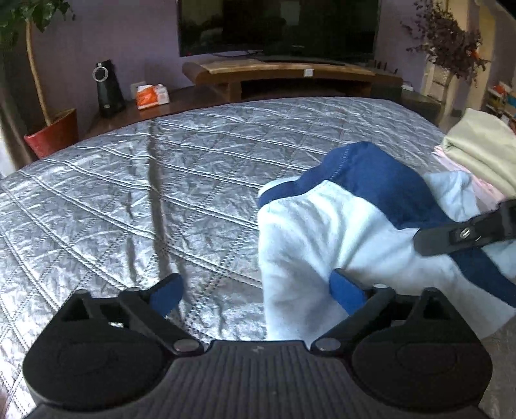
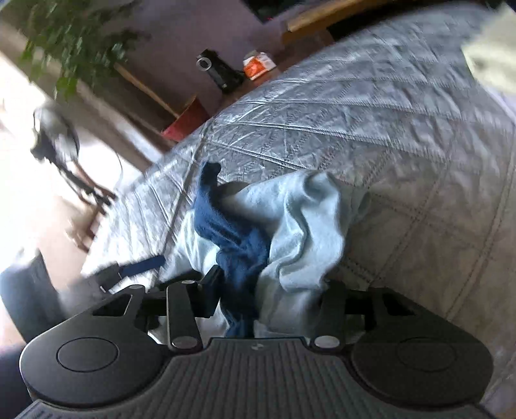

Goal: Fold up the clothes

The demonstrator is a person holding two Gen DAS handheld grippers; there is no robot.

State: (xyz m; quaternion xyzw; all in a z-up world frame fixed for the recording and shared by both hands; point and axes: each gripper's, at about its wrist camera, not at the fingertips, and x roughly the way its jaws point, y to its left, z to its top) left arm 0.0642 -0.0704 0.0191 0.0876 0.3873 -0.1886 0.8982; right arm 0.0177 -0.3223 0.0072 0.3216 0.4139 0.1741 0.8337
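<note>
While garment bunches, cream stack lies beside.

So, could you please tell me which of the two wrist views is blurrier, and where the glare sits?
Right wrist view: smeared throughout, window side blown out white behind the plant. Left wrist view: mostly sharp, sheen on the quilted bedspread, only the garment slightly soft.

walls: purple | TV | wooden stand | potted plant
</note>
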